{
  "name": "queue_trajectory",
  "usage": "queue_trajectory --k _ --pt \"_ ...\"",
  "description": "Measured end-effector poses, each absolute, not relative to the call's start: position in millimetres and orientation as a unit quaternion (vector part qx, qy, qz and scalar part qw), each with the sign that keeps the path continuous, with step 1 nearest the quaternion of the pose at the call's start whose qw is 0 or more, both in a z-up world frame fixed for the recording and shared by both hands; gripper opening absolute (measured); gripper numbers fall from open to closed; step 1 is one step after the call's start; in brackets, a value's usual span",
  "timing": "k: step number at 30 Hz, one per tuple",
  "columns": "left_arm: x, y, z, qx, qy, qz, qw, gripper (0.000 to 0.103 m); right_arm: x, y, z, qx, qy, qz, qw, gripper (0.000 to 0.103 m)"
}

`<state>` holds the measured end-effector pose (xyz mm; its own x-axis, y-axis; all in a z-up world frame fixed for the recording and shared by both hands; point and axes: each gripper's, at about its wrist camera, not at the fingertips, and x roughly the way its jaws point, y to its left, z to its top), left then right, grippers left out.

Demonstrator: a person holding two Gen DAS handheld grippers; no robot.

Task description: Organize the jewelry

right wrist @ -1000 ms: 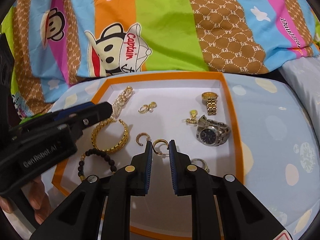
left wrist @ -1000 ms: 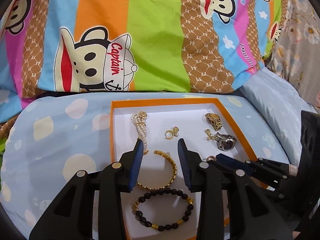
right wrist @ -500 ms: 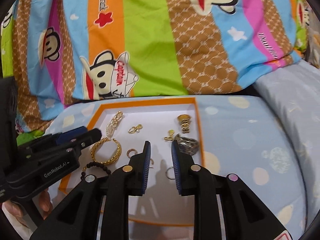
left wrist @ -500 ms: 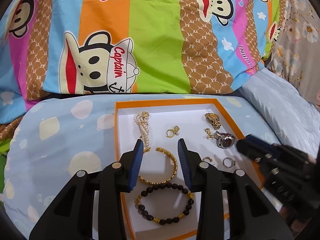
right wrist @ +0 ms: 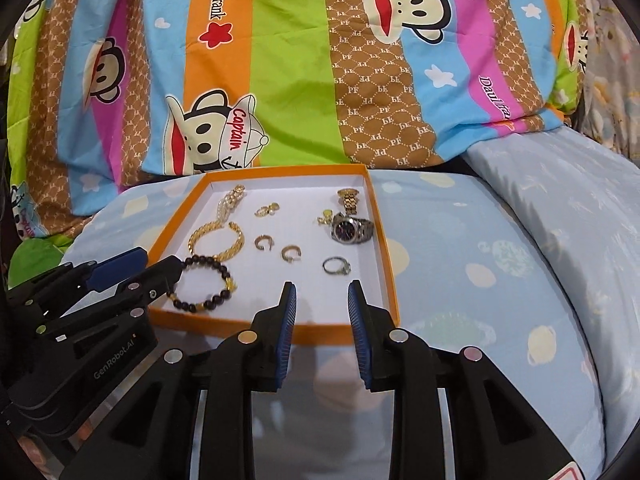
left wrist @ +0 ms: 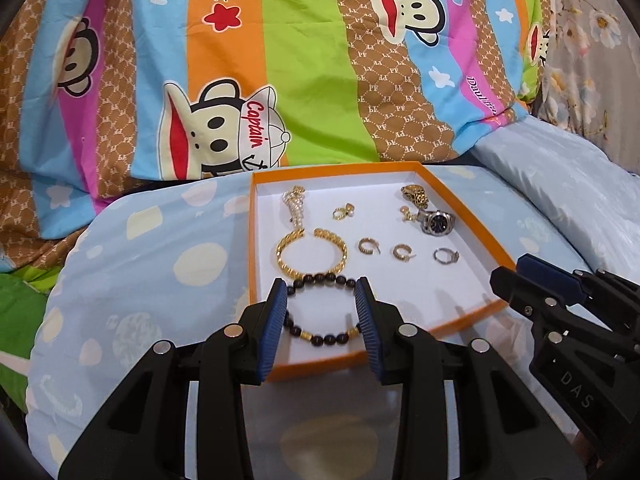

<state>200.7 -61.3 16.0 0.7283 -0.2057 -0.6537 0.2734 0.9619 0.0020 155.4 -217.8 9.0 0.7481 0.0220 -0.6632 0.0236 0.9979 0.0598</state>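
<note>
An orange-rimmed white tray (left wrist: pixel 476 220) (right wrist: pixel 390 268) lies on a blue pillow and holds the jewelry. In it are a black bead bracelet (left wrist: pixel 320 310) (right wrist: pixel 204 282), a gold chain bangle (left wrist: pixel 310 252) (right wrist: pixel 218 242), a pearl piece (left wrist: pixel 295 202), two gold hoop earrings (left wrist: pixel 368 246) (right wrist: pixel 290 253), a silver ring (left wrist: pixel 445 255) (right wrist: pixel 336 266), a silver watch (left wrist: pixel 438 222) (right wrist: pixel 352 232) and a gold watch (left wrist: pixel 415 195). My left gripper (left wrist: pixel 321 292) is open and empty above the tray's near edge. My right gripper (right wrist: pixel 322 294) is open and empty, just short of the tray.
A striped cartoon-monkey quilt (left wrist: pixel 304 60) rises behind the tray. The blue spotted pillow (right wrist: pixel 480 280) spreads around the tray, with a pale blue pillow (right wrist: pixel 580 208) to the right. Each gripper shows in the other's view, at the tray's sides.
Both grippers have pulled back toward me from over the tray. The right jaws have opened wider. Both gold hoop earrings now lie side by side in the tray.
</note>
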Motion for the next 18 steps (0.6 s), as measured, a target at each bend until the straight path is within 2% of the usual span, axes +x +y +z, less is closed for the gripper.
queue_trajectory --k 4,18 --pt "190 -62 10 0.053 0.348 -0.123 0.928 0.034 143 -217 4 0.029 0.351 -0.007 0.936 0.033" --pt "178 -78 6 0.089 0.324 -0.125 0.933 0.035 139 -209 0 0.018 0.342 0.005 0.939 0.037"
